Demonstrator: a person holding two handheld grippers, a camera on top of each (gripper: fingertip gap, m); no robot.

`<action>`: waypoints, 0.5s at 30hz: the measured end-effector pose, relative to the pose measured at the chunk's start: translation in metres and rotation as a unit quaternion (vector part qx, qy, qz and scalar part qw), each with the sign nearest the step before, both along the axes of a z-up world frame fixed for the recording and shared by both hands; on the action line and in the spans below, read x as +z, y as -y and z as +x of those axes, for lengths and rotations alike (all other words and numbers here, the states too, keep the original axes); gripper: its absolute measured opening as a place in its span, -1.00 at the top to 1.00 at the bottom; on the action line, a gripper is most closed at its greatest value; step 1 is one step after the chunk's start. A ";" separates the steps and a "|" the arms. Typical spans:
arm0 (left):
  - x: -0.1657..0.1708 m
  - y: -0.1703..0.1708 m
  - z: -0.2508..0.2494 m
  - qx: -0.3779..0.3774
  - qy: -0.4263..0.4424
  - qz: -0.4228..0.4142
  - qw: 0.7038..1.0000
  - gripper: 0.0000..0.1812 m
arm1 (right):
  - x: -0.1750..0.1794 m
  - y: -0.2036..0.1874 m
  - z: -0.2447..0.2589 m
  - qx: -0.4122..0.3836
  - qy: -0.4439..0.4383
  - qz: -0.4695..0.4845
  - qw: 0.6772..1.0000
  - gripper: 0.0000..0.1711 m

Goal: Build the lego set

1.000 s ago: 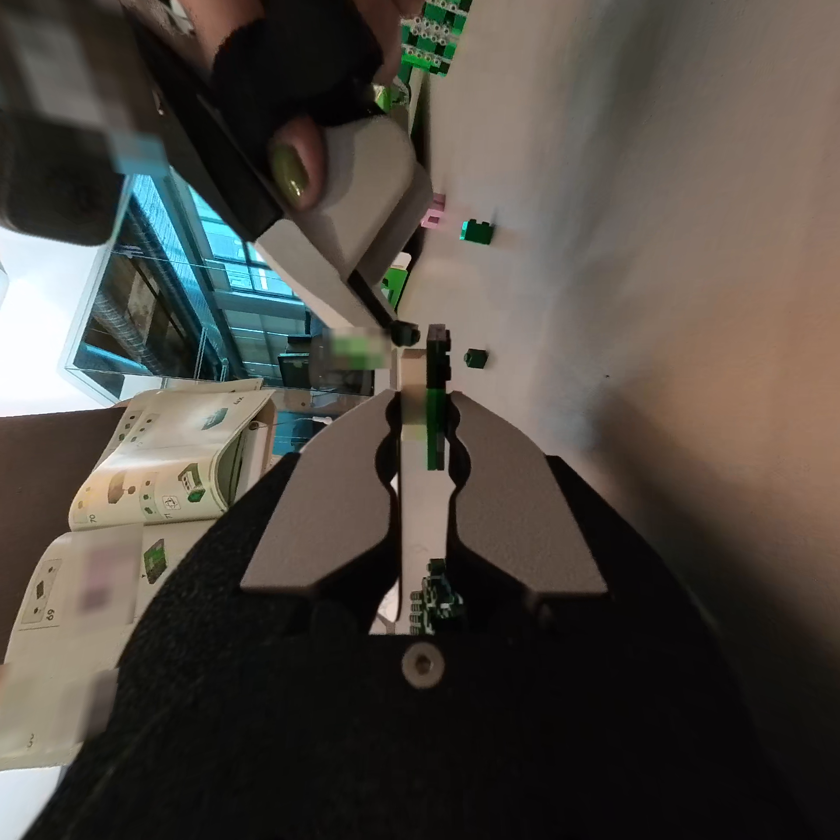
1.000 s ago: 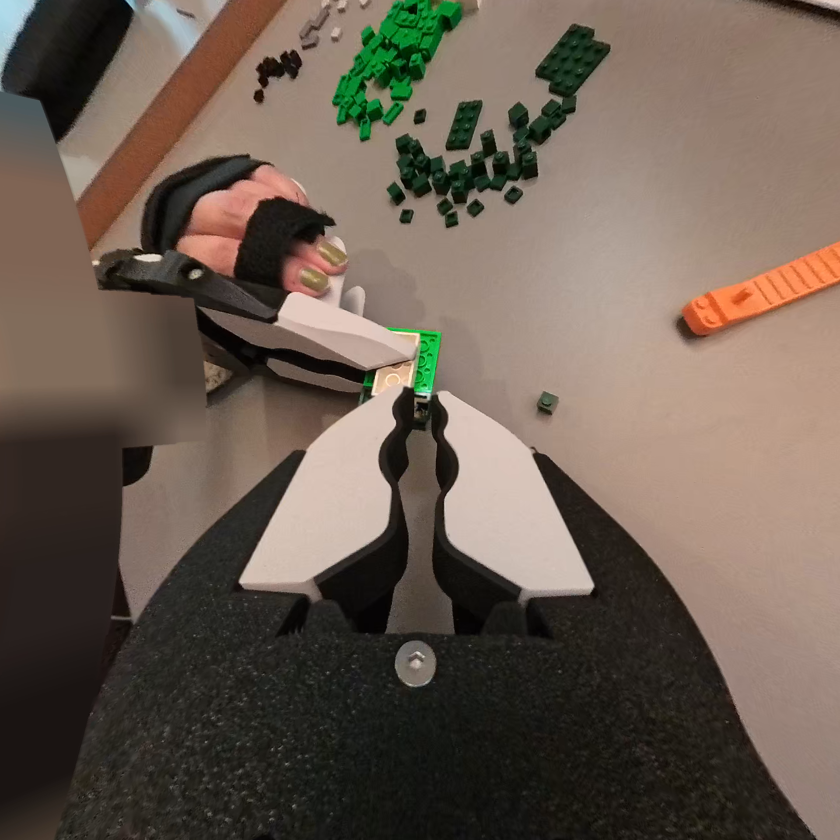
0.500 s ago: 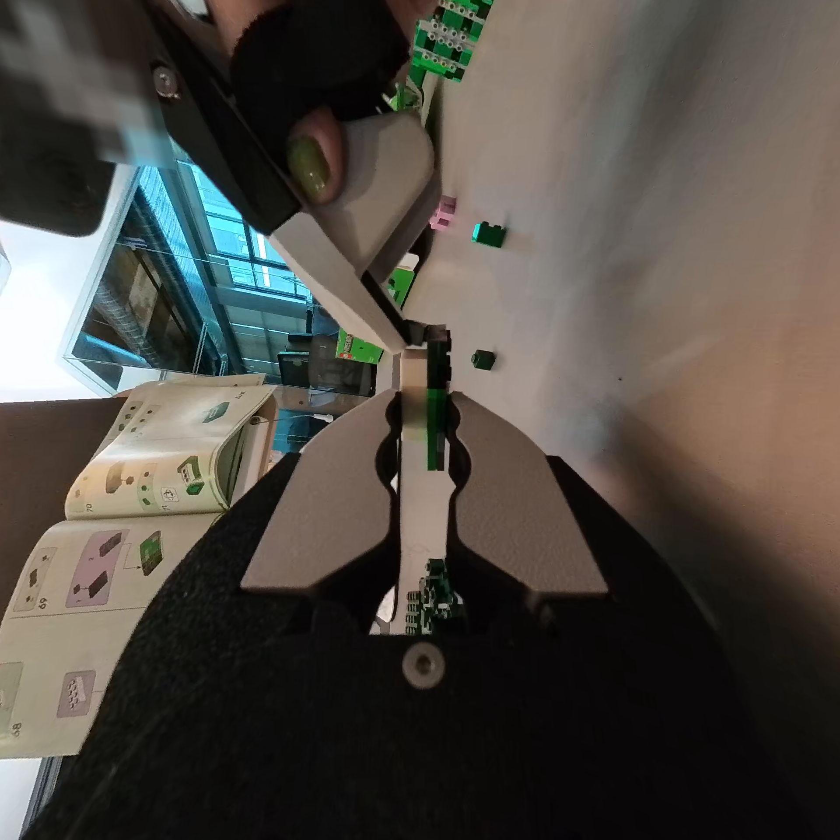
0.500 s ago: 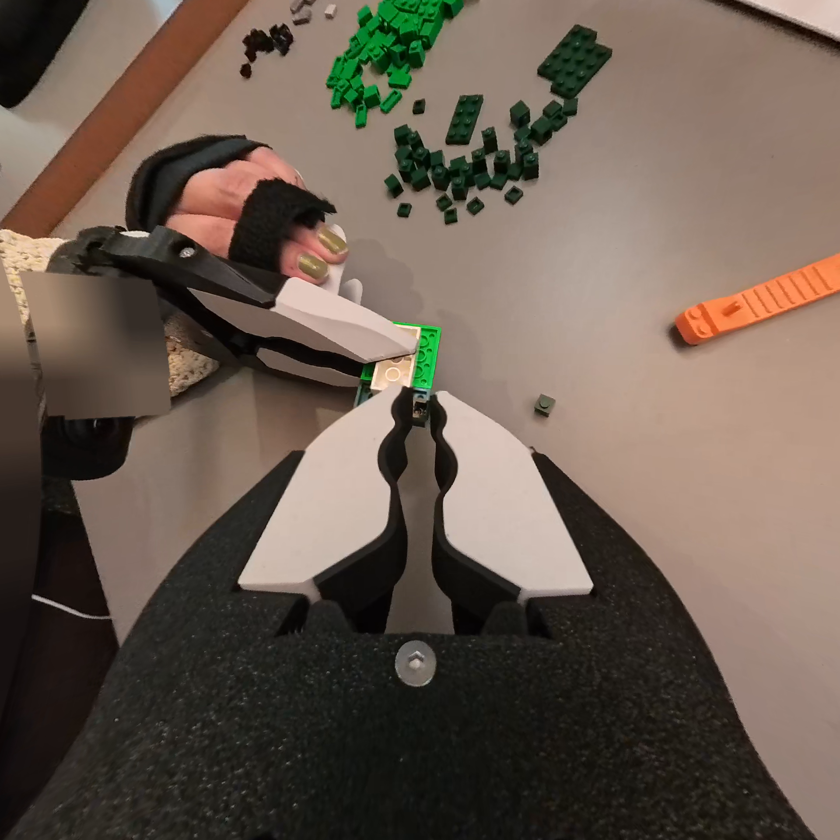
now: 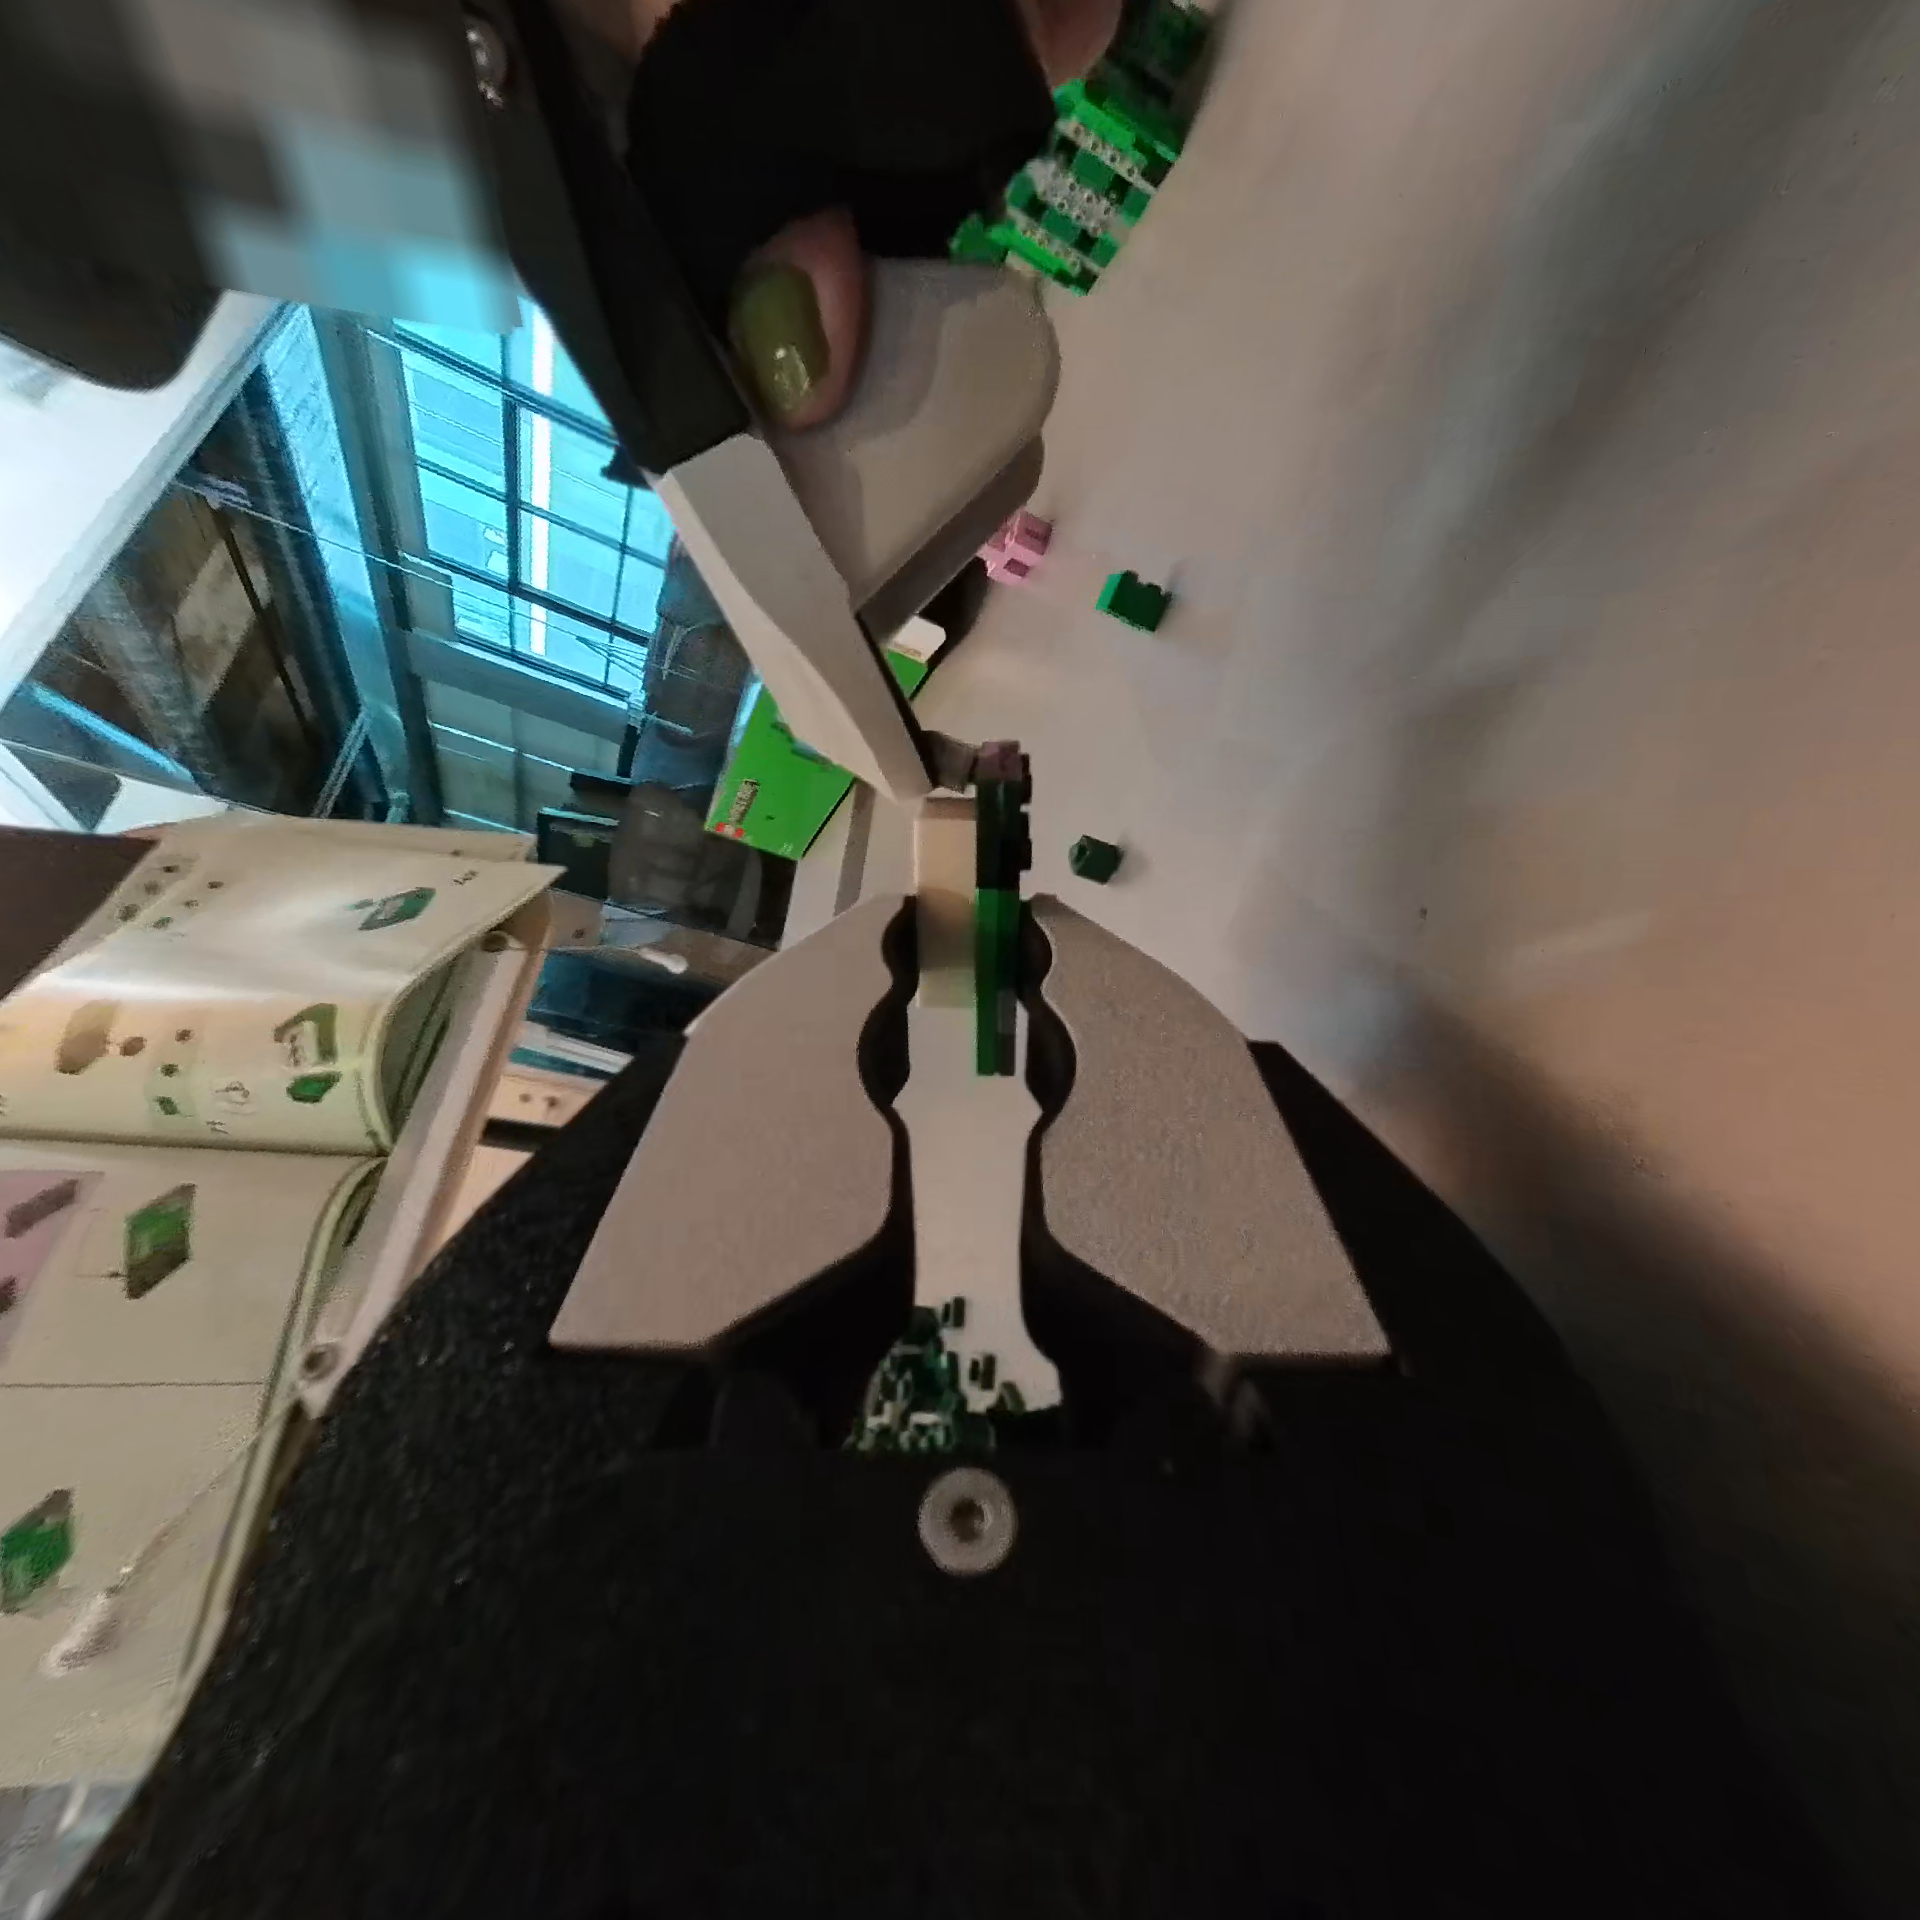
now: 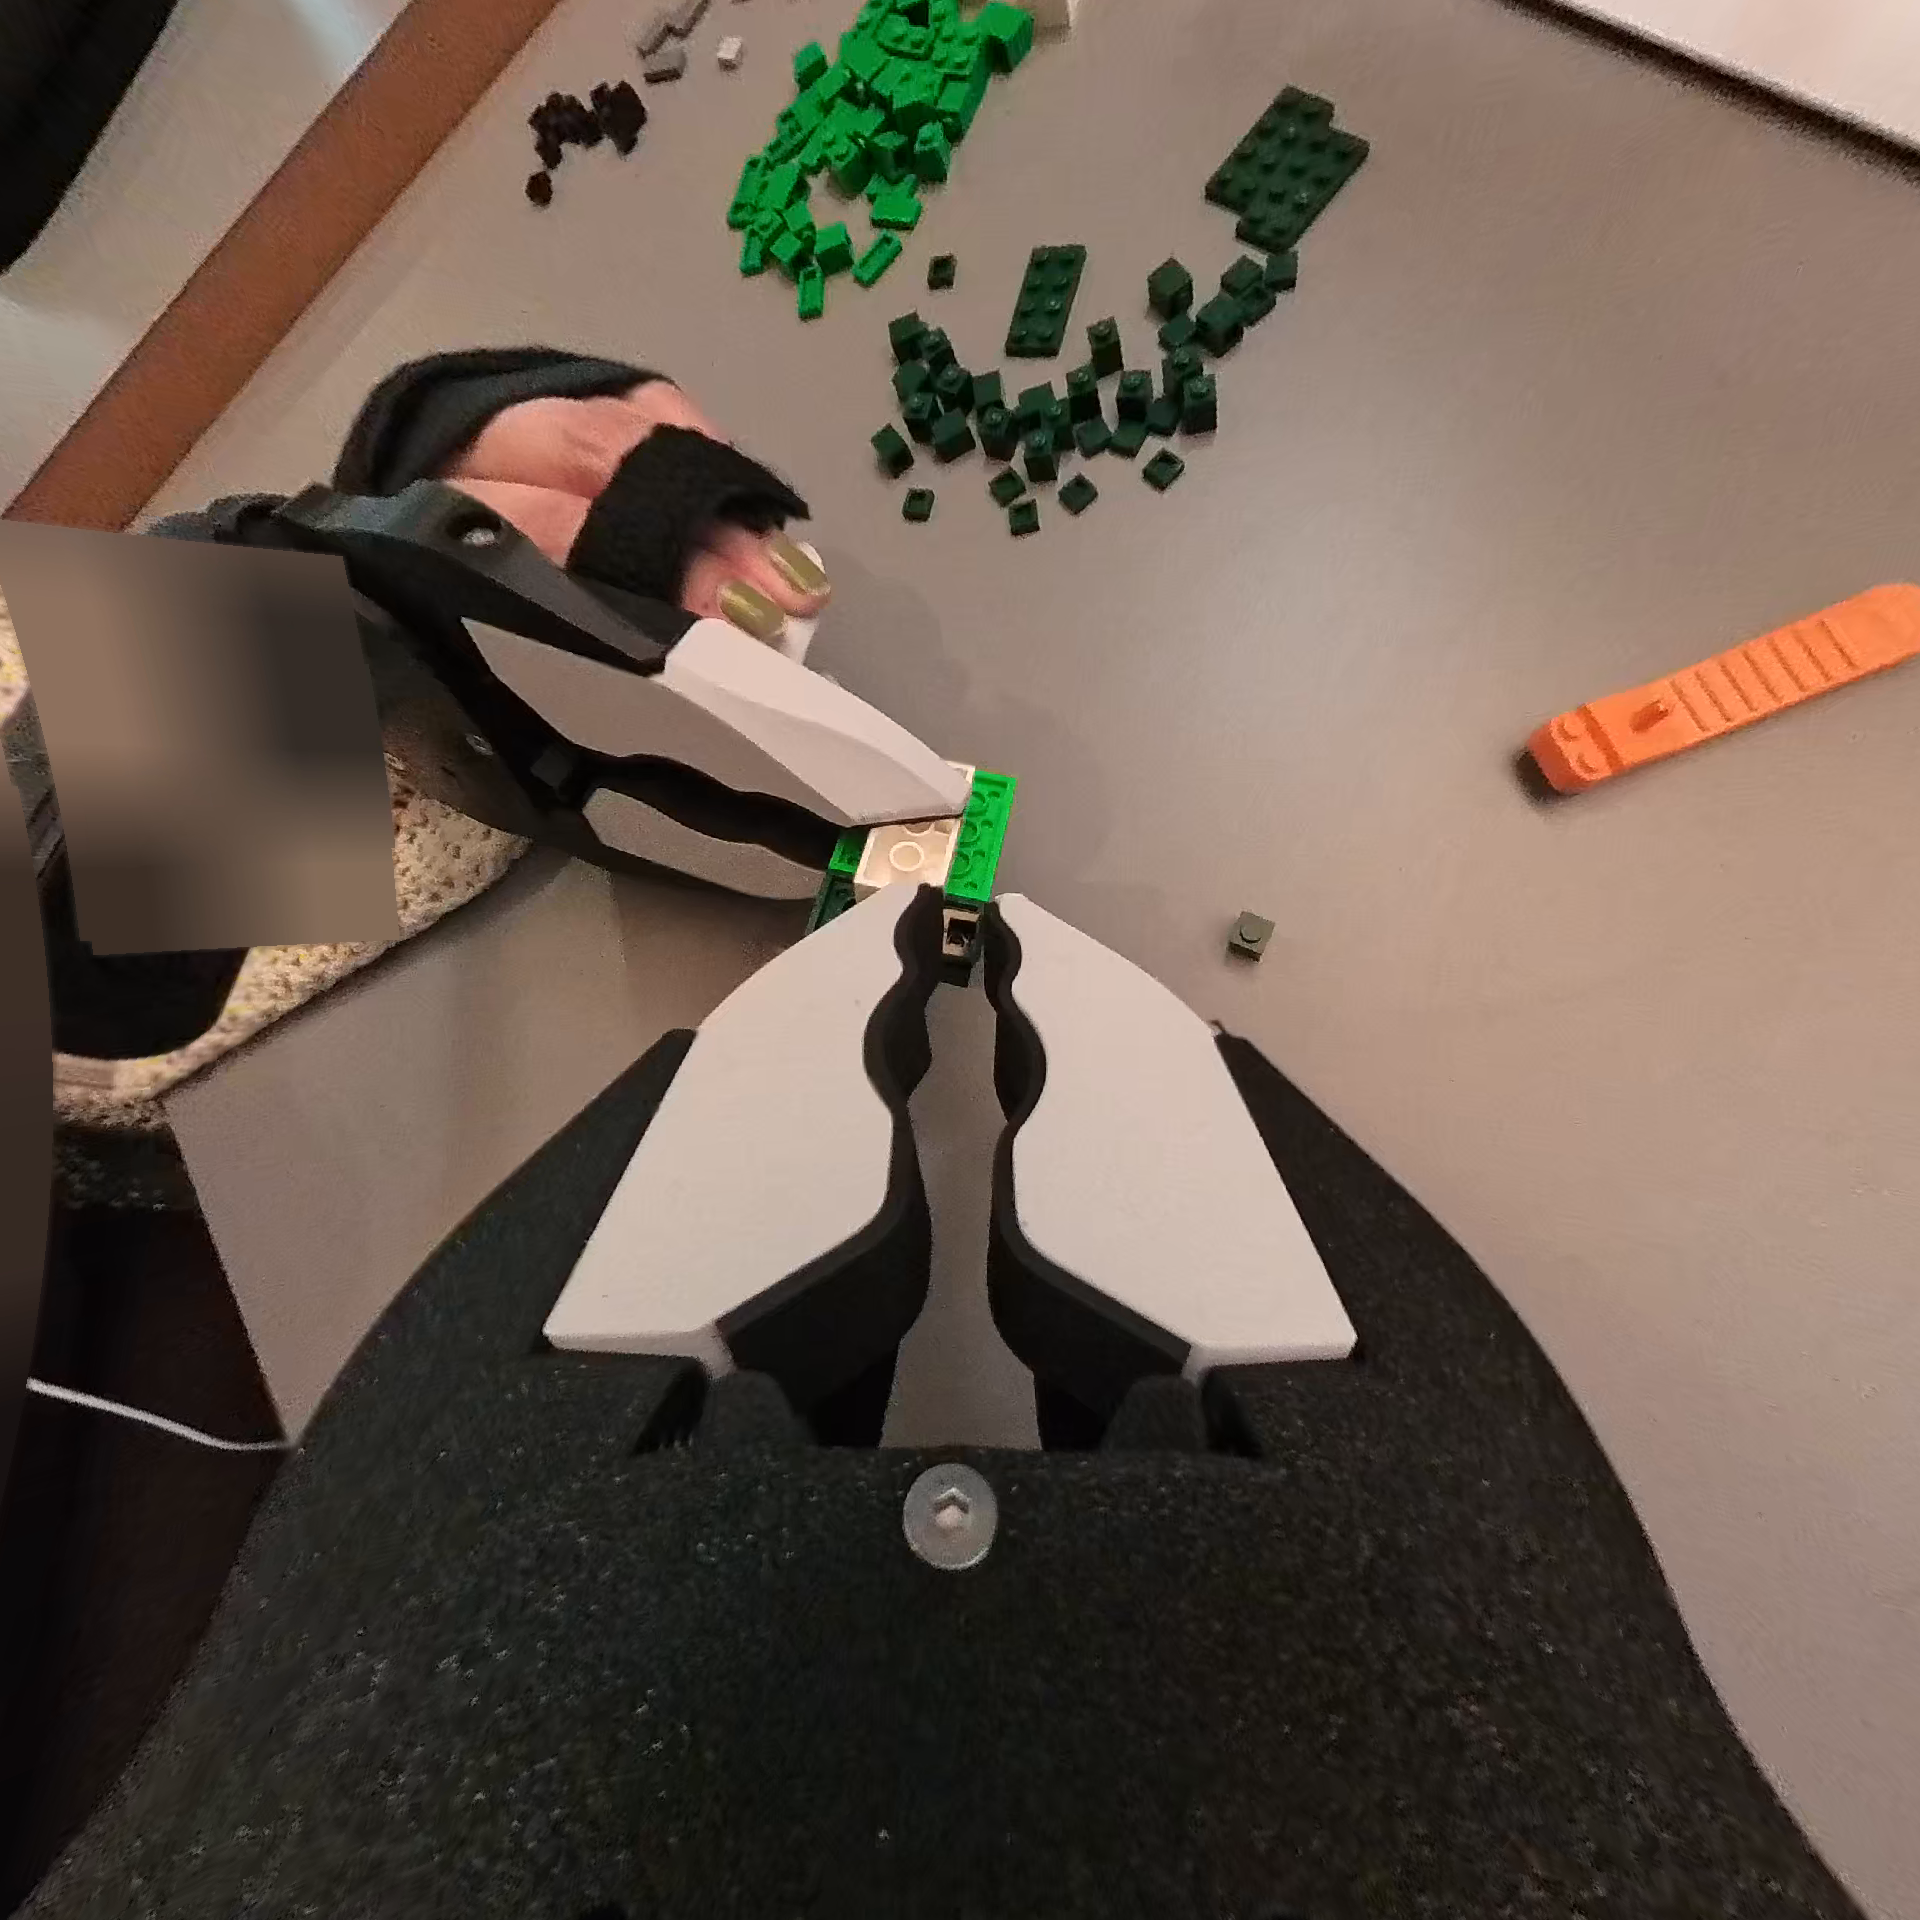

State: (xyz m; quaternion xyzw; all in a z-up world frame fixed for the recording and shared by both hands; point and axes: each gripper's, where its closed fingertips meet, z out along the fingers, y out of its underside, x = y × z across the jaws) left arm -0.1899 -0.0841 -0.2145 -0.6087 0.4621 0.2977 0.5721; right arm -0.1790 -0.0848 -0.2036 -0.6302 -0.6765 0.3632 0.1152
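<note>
The right gripper (image 6: 951, 935) pinches a small dark brick (image 6: 957, 938) against the green-and-white build (image 6: 935, 842) clamped in the left gripper (image 5: 971, 966) above the grey table (image 6: 1455, 1039), a loose stud (image 6: 1252, 935), orange separator (image 6: 1714, 686) and green brick piles (image 6: 1049, 405) lying beyond.

Both wrist cameras look closely along their claws, sharing the small build (image 6: 928, 847).

light: dim warm indoor, daylight from windows (image 5: 520, 499) | shadows: soft on grey table (image 6: 1455, 935) | blur: left wrist view smeared at edges | right wrist view sharp | distortion: wide-angle bowing
</note>
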 end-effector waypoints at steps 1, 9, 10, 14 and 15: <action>0.000 0.000 0.000 -0.002 0.006 -0.002 1.000 0.82 | 0.000 0.000 0.000 -0.003 0.009 0.000 1.000 0.92; -0.001 0.001 0.002 -0.010 0.011 -0.007 1.000 0.82 | -0.002 0.001 0.003 -0.007 0.054 -0.018 0.998 0.92; -0.001 0.001 0.003 -0.011 0.010 -0.008 1.000 0.81 | -0.002 0.001 0.003 -0.006 0.055 -0.018 0.998 0.91; -0.002 0.000 0.004 -0.012 0.006 -0.012 1.000 0.81 | -0.003 0.001 0.004 -0.005 0.054 -0.016 0.998 0.91; -0.002 0.000 0.004 -0.012 0.006 -0.012 1.000 0.81 | -0.003 0.001 0.005 -0.005 0.053 -0.017 0.998 0.92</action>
